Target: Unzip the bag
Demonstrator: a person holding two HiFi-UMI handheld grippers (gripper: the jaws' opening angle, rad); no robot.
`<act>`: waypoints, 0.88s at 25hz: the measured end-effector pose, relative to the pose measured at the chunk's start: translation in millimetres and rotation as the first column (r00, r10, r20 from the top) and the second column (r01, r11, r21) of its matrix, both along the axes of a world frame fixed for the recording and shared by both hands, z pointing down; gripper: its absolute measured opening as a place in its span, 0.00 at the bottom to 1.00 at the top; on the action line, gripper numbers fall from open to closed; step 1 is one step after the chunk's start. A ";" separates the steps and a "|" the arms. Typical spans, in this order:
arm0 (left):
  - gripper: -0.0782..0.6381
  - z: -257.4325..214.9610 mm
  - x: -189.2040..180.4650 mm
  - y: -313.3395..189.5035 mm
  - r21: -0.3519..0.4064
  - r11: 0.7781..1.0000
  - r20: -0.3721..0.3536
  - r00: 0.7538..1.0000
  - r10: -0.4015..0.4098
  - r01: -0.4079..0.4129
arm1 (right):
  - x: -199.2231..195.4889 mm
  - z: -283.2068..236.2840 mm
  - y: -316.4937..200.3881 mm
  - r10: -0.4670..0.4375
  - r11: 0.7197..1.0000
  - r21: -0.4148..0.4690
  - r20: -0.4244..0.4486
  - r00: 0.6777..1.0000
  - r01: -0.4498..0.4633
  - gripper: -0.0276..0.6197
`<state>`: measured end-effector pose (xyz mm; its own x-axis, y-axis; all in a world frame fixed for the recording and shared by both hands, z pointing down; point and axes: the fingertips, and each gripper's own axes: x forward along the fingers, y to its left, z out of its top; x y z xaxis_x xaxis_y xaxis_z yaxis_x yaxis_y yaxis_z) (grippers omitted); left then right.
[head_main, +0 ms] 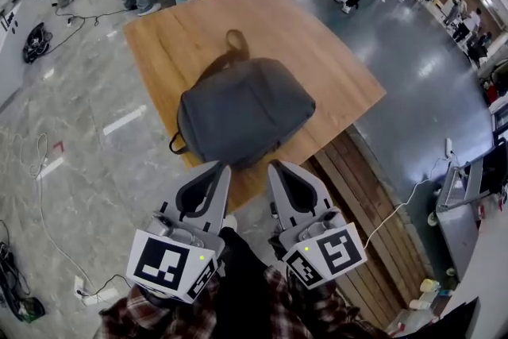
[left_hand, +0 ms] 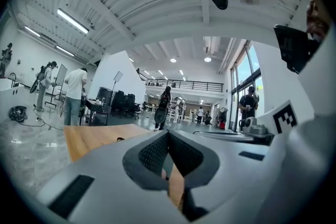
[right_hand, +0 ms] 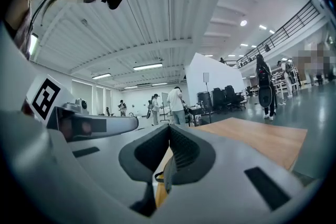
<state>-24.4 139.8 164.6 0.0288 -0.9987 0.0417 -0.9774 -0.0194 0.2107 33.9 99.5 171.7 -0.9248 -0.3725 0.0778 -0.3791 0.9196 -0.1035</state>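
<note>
Head view: left gripper (head_main: 221, 168) parallel beside right gripper (head_main: 275, 166).

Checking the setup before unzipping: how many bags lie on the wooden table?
1. The grey backpack lies flat near the middle of the wooden table, just beyond the left gripper and right gripper, which hide a little of the near edge.

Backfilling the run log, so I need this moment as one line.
bag: grey, lying on wooden table | left gripper: jaws shut, empty | right gripper: jaws shut, empty | task: bag not yet gripped
</note>
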 end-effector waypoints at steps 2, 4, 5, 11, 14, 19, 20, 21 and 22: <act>0.12 -7.3 -5.8 -25.2 0.009 1.000 0.011 1.000 0.002 -0.002 | -4.9 -9.1 -25.3 0.002 1.000 0.015 0.010 1.000 -0.002 0.06; 0.12 -11.4 -8.5 -47.9 0.013 1.000 0.020 1.000 0.004 -0.004 | -6.4 -14.8 -48.4 0.006 1.000 0.024 0.016 1.000 -0.007 0.06; 0.12 -12.7 -9.5 -58.0 0.014 1.000 0.023 1.000 0.005 -0.006 | -6.4 -16.1 -58.9 0.010 1.000 0.025 0.018 1.000 -0.010 0.06; 0.12 -13.7 -14.9 -99.6 0.000 1.000 0.035 0.999 0.028 -0.028 | -9.2 -12.6 -100.8 0.035 0.999 -0.007 0.023 0.999 -0.035 0.06; 0.12 -14.6 -19.5 -111.1 -0.004 0.999 0.039 0.998 0.042 -0.042 | -13.5 -13.2 -111.5 0.049 0.999 -0.012 0.027 0.998 -0.048 0.06; 0.12 -12.3 -30.4 -123.4 -0.011 0.997 0.031 0.997 0.072 -0.072 | -21.1 -12.0 -123.2 0.086 0.996 -0.020 0.018 0.996 -0.085 0.06; 0.12 -10.6 -32.1 -127.2 -0.016 0.997 0.027 0.997 0.079 -0.079 | -22.4 -11.1 -125.3 0.092 0.996 -0.020 0.011 0.996 -0.092 0.06; 0.12 -8.7 -32.7 -131.6 -0.021 0.996 0.023 0.996 0.089 -0.089 | -22.9 -10.1 -128.0 0.099 0.995 -0.020 0.004 0.995 -0.099 0.06; 0.12 -6.0 -32.2 -136.5 -0.025 0.994 0.019 0.994 0.103 -0.103 | -22.9 -8.9 -131.6 0.108 0.994 -0.020 -0.003 0.994 -0.108 0.06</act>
